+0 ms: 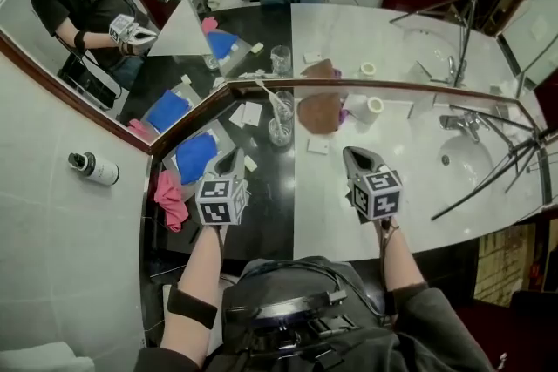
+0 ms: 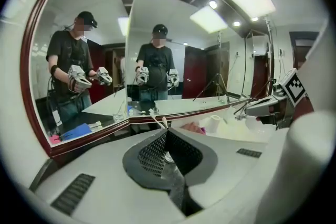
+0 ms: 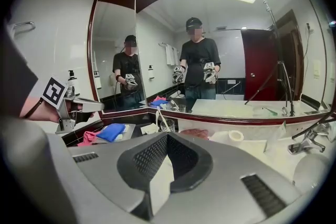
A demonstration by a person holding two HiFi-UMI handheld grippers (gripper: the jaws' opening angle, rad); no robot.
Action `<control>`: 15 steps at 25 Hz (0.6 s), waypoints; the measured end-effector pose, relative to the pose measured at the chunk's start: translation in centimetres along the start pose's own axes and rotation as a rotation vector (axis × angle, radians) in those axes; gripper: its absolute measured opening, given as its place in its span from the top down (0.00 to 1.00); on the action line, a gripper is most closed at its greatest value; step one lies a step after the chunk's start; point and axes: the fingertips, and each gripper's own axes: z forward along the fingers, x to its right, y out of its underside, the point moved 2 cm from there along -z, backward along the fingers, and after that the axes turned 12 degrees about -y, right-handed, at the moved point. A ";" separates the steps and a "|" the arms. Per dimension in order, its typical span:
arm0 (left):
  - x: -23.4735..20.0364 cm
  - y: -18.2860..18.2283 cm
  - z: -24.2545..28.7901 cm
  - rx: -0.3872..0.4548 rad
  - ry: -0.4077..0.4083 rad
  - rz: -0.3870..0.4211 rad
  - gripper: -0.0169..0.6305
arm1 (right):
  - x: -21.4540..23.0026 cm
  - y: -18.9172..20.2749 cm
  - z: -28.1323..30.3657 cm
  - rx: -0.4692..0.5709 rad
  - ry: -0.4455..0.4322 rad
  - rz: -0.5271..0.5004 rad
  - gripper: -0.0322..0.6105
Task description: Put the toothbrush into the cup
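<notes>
A clear glass cup [image 1: 281,130] stands on the black counter by the mirror corner. A white toothbrush [image 1: 270,100] leans upright inside it, head up. The right gripper view shows the same cup [image 3: 167,125] and toothbrush [image 3: 157,118] just beyond the jaws. In the left gripper view the toothbrush [image 2: 158,120] pokes up over the jaw tips. My left gripper [image 1: 230,161] is shut and empty, a little in front and left of the cup. My right gripper [image 1: 353,155] is also shut and empty, over the white counter to the cup's right. Both sets of jaws [image 2: 167,135] [image 3: 167,137] point toward the mirror.
A brown pouch [image 1: 320,111] and a tape roll [image 1: 376,105] lie right of the cup. A blue cloth [image 1: 196,157] and a pink cloth [image 1: 171,198] lie at the left. The sink [image 1: 466,159], faucet [image 1: 462,125] and tripod legs [image 1: 488,174] fill the right. The mirror [image 1: 261,4] runs along the back.
</notes>
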 end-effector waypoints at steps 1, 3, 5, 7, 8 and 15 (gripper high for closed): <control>-0.3 0.1 -0.2 -0.001 -0.012 -0.011 0.97 | 0.0 -0.1 0.1 -0.001 -0.008 -0.003 0.92; -0.7 0.1 -0.2 -0.001 -0.034 -0.019 0.97 | 0.5 0.0 0.3 -0.003 -0.022 -0.011 0.92; -0.9 0.1 -0.2 -0.006 -0.051 -0.020 0.97 | 0.7 0.1 0.9 -0.007 -0.042 -0.014 0.92; -1.4 0.5 -0.4 -0.014 -0.064 -0.036 0.97 | 0.5 0.3 1.5 -0.016 -0.064 -0.011 0.92; -1.7 0.6 -0.4 -0.016 -0.069 -0.051 0.97 | 0.4 0.3 1.8 -0.019 -0.072 -0.013 0.92; -3.1 1.9 -1.0 -0.026 -0.064 -0.086 0.97 | -0.2 -0.2 2.7 -0.012 -0.083 -0.016 0.92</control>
